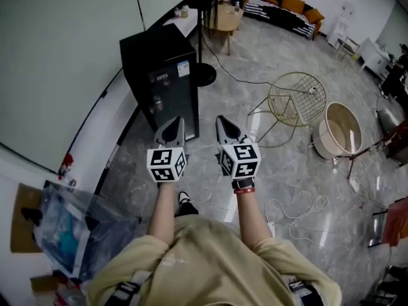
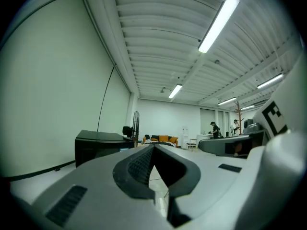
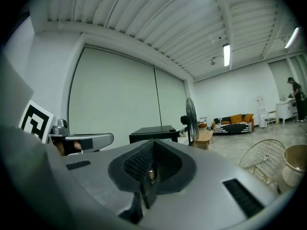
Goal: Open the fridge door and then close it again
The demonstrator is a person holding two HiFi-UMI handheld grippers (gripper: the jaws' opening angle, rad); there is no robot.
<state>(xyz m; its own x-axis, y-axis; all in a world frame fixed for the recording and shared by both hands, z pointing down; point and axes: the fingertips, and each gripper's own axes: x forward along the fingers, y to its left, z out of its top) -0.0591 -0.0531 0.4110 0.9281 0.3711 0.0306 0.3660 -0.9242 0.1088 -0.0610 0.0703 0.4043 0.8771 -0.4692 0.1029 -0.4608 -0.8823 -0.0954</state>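
A small black fridge (image 1: 160,78) stands on the floor against the white wall, its dark door shut and bearing a few labels. It also shows as a black box in the left gripper view (image 2: 98,145) and in the right gripper view (image 3: 152,133). My left gripper (image 1: 172,128) is shut and empty, held level just in front of the fridge door's lower part. My right gripper (image 1: 225,125) is shut and empty too, a little to the right of the fridge. Neither touches the fridge.
A standing fan (image 1: 203,30) stands behind the fridge, its cable running over the floor. A wire chair (image 1: 294,101) and a round tub (image 1: 336,130) are to the right. A clear plastic box (image 1: 73,225) sits at the lower left. A sofa (image 1: 285,10) is far back.
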